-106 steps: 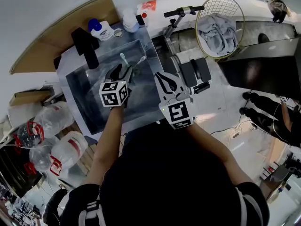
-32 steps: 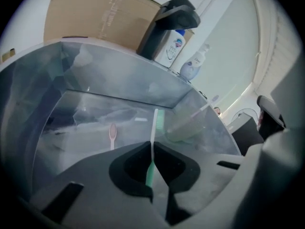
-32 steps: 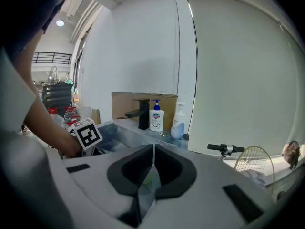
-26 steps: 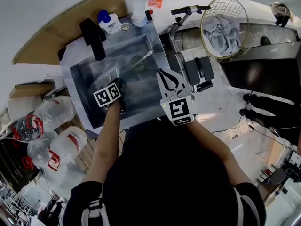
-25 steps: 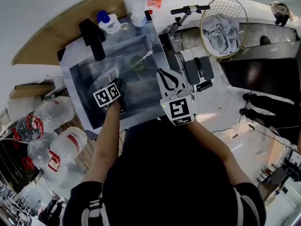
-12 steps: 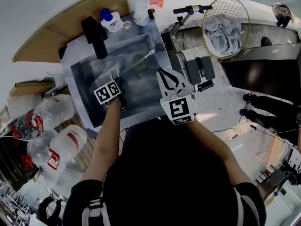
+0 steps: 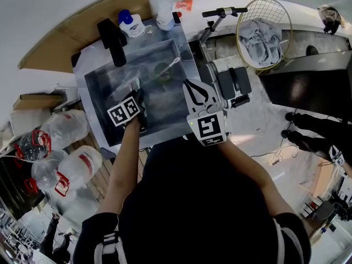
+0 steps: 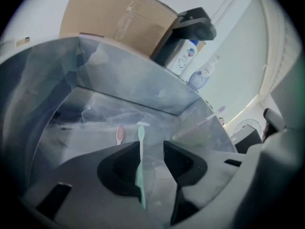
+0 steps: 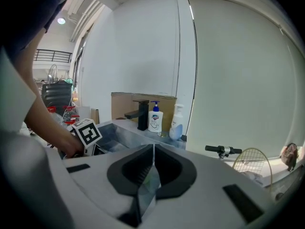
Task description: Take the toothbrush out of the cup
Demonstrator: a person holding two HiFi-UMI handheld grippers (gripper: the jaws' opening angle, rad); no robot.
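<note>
Toothbrush [image 8: 139, 171] lies lengthwise between opening jaws of the left hand-held gripper [image 8: 151, 146], head apparently pointing away

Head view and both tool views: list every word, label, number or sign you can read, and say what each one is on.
No text can be read in any view.
Blue-capped bottle: blue label, too blurred to read.
Clear bottle: label too faint to read.
Jugs: red labels, too small to read.
Orange packet: print too small to read.
Cubes: black square markers only, no letters or numbers.
</note>
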